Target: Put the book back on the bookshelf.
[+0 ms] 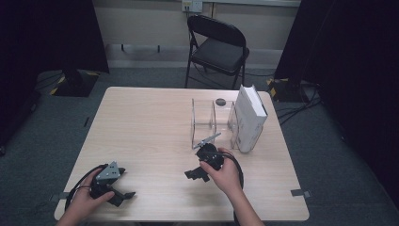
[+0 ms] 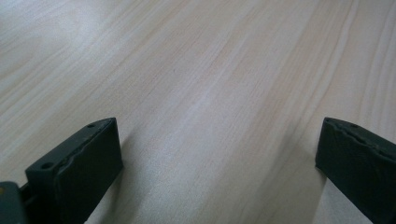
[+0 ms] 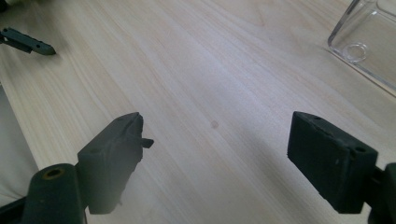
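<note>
At the near edge of the table (image 1: 150, 117), the left tool (image 1: 123, 194) is held low in the person's left hand (image 1: 87, 202), near the front left corner. Its jaws are spread wide apart with nothing between them; in the left gripper view only bare pale wood grain is seen between the two black pads.

The right tool (image 1: 194, 174) is gripped by the right hand (image 1: 226, 174) nearer the middle of the table, with its jaws turned toward the left. They too are parted widely and hold nothing. In the right gripper view, the tip of the left tool (image 3: 28, 43) is seen at the upper left, and a corner of a clear plastic holder (image 3: 362, 44) at the upper right.

The clear holder (image 1: 207, 120) stands just beyond the right tool, close to it but not touched by it. A white box (image 1: 249, 117) is stood upright against the holder's right side, well apart from the left tool. No writing or brand can be read on the box or on either tool.

A black folding chair (image 1: 217, 47) is set beyond the far edge of the table.
</note>
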{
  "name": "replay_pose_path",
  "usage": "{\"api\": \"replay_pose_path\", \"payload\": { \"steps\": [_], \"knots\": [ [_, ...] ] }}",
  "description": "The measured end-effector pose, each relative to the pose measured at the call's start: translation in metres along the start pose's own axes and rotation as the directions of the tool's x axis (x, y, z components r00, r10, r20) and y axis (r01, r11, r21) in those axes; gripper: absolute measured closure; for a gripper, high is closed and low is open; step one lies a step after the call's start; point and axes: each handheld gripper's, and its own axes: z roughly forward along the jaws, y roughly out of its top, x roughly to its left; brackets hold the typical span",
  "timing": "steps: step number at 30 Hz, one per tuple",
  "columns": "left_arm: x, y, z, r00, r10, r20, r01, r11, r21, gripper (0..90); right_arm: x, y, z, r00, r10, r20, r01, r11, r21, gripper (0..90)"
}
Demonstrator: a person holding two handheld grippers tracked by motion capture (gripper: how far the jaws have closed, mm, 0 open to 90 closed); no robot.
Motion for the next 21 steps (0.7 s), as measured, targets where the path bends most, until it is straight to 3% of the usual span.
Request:
{"api": "replay_pose_path", "payload": {
  "steps": [21],
  "knots": [
    [0.0,0.0,0.0,1.0,-0.002,0.0,0.002,1.0,-0.001,0.0,0.01,-0.004,0.021,0.9993,-0.029,-0.021,0.03,1.0,0.001,17.7]
  ]
}}
